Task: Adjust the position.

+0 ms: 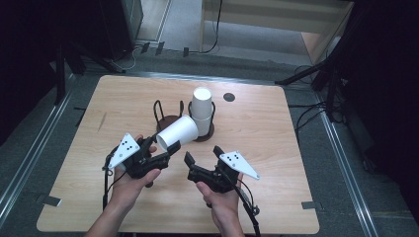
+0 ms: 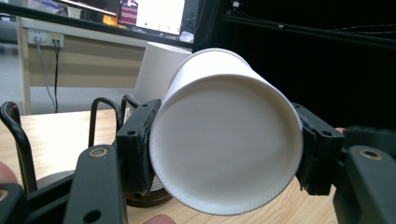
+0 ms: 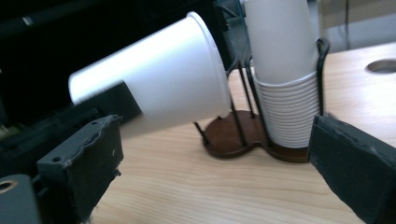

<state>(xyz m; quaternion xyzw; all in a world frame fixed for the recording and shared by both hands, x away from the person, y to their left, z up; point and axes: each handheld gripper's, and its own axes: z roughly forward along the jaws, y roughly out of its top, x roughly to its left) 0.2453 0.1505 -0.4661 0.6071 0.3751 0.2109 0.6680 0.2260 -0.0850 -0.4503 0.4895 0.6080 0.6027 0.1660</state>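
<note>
My left gripper (image 1: 163, 146) is shut on a white paper cup (image 1: 178, 133), pinching it near its base. The cup (image 2: 224, 140) lies on its side in the air, its recessed bottom facing the left gripper view and its rim (image 3: 210, 60) pointing toward the holder. A black wire cup holder (image 1: 168, 121) on a brown base stands mid-table, with a stack of white cups (image 1: 201, 111) in its right ring; its left ring is bare. My right gripper (image 1: 202, 154) hangs open beside the left one, and its jaws (image 3: 215, 172) have nothing between them.
The light wooden table (image 1: 276, 148) has a round dark hole (image 1: 229, 97) behind the holder. Dark stands, cables and metal rails surround the table on the floor. Bare tabletop lies to the right and left of the holder.
</note>
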